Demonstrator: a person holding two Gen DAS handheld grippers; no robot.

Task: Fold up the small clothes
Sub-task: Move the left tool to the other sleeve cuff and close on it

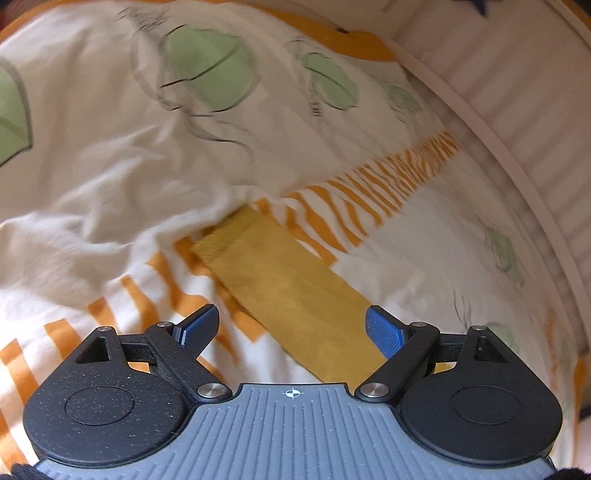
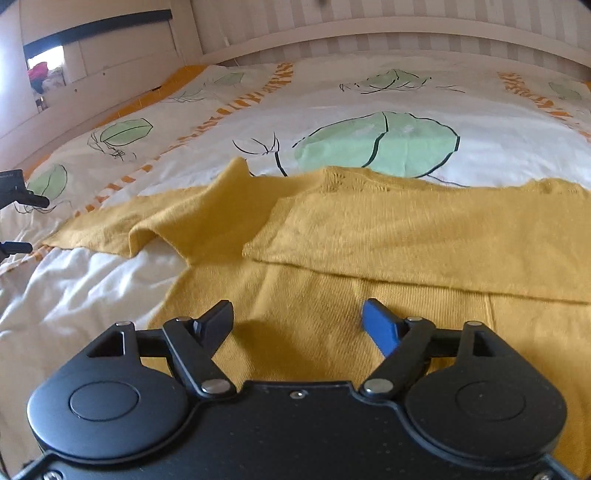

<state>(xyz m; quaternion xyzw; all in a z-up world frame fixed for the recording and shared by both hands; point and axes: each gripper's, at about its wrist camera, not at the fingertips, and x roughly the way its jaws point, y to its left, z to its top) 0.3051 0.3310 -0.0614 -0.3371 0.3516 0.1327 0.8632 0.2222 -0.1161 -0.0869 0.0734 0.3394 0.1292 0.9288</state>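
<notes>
While both grippers gape, yellow garment lies on bedspread.

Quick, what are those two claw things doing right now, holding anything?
Left gripper: open, holding nothing; a strip of the yellow garment lies beneath its fingers.
Right gripper: open, holding nothing, over the same yellow garment.

A white bedcover printed with green leaves and orange striped bands is covering the bed. A pale bed rail is running along the striped wall behind it. Daylight is falling across the fabric, and a white frame is standing at the far left
</notes>
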